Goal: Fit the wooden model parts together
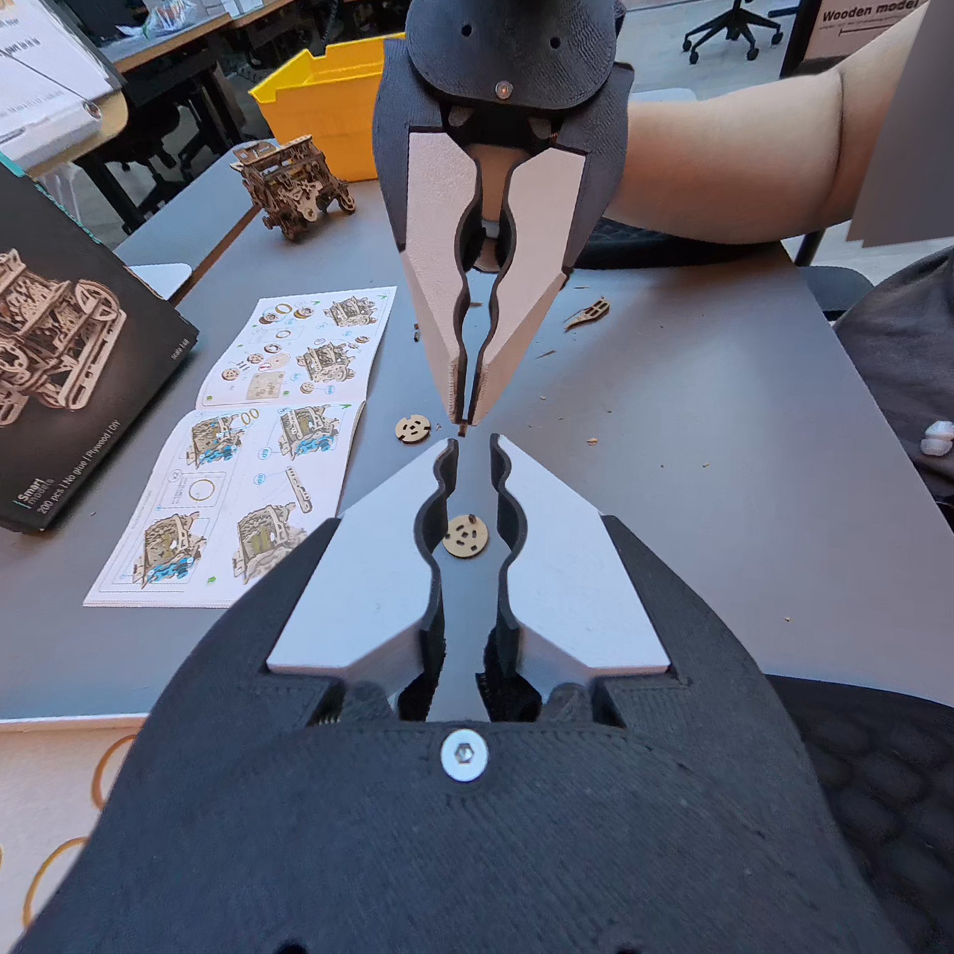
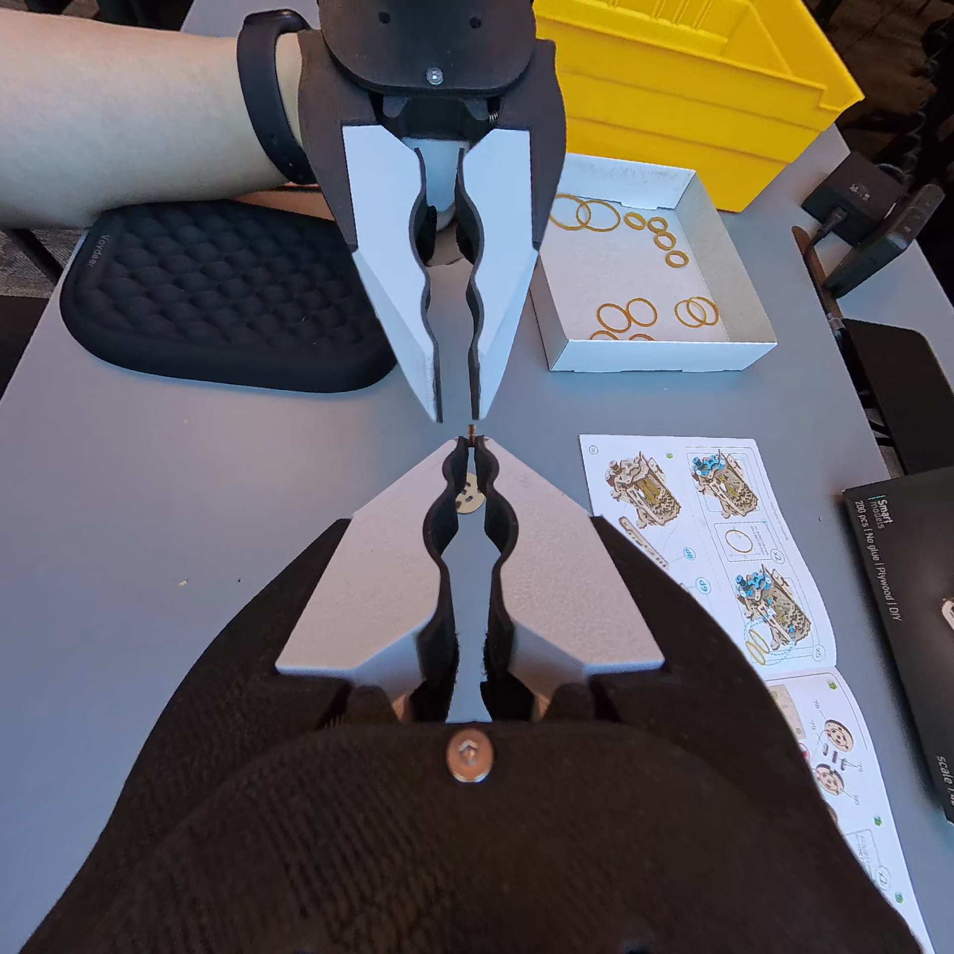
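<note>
Just round, slotted wooden disc (image 1: 465, 537).

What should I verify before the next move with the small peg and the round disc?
1. The right gripper pinches the small peg: ok.
2. The left gripper is open and empty: ok.
3. The round disc lies flat on the table, inside the left gripper's opening: ok.
4. Disc is held steady: not ok, nothing grips it.
5. Peg is lined up with a disc hole: cannot tell.
</note>
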